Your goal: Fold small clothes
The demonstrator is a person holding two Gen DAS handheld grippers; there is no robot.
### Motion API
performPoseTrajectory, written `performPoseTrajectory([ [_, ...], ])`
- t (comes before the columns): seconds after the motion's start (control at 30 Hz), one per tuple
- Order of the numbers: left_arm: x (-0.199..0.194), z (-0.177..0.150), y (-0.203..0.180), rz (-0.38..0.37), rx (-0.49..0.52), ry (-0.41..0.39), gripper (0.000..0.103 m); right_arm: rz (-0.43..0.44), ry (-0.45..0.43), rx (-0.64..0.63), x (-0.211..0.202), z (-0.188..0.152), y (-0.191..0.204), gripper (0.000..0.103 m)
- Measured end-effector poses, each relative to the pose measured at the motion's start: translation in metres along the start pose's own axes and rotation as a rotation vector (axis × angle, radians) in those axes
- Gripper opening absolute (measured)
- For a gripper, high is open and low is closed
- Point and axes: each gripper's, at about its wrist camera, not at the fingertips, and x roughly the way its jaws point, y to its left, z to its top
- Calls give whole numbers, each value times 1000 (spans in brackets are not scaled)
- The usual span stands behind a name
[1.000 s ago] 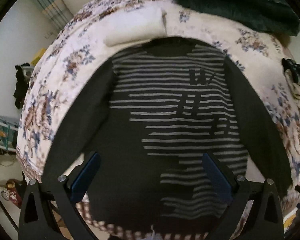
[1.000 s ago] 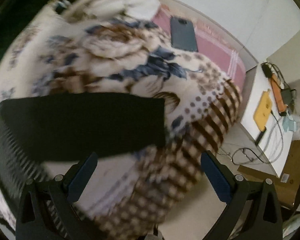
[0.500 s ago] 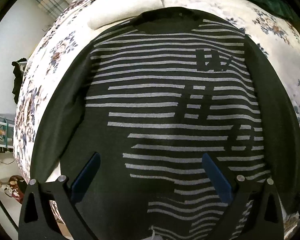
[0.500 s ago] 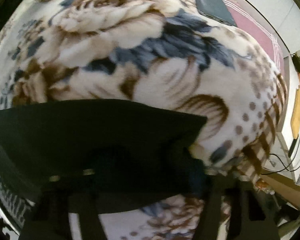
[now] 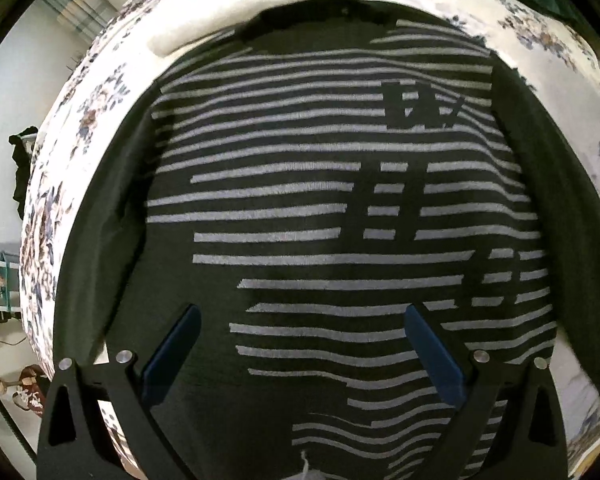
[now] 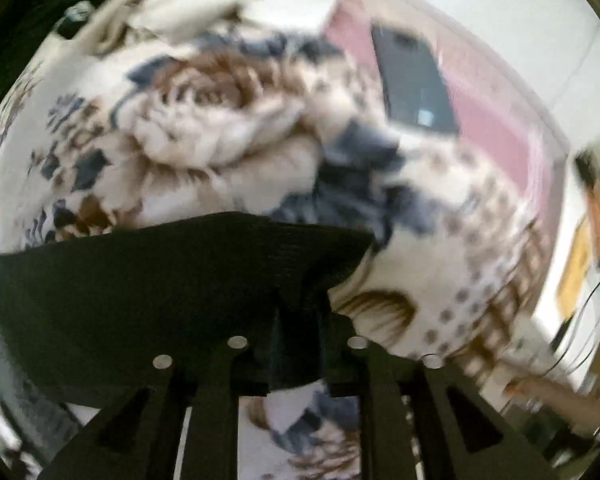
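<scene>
Since a second ago your right gripper [image 6: 296, 344] has clamped the sleeve [image 6: 172, 280]; carry it across the sweater [image 5: 320, 220] ahead of your spread left gripper [image 5: 300, 340], keeping it flat.

A floral-blanketed bed [image 5: 100, 92] carries the striped dark sweater [image 5: 320, 200], a white pillow [image 5: 220, 12], and a phone [image 6: 414, 80].

sweater [image 5: 284, 208]: black, pale grey horizontal stripes | bedspread [image 6: 220, 128]: cream, brown and navy florals, dotted and checked border | pillow [image 5: 220, 12]: plain cream | phone [image 6: 416, 80]: dark slate | left fingers [image 5: 172, 352]: blue pads
</scene>
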Motion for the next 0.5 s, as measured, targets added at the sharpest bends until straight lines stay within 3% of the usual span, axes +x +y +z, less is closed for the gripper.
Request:
performPoseTrajectory([
  [0.03,1,0,0,1,2,2,103,27,10,53,-1,1,-9,37],
  [0.1,6,-2,1,5,7,6,103,121,-8,212,-7,-8,-37,59],
  [0.2,20,-4,3,12,12,31,103,222,40,439,3,-28,-74,61],
  [0.3,32,-4,4,2,20,58,103,342,92,561,34,-45,-87,61],
  [0.47,46,0,14,-11,-1,84,103,361,4,567,50,-30,-71,64],
  [0.5,46,1,16,-12,-5,83,103,374,-46,593,46,-25,-67,50],
])
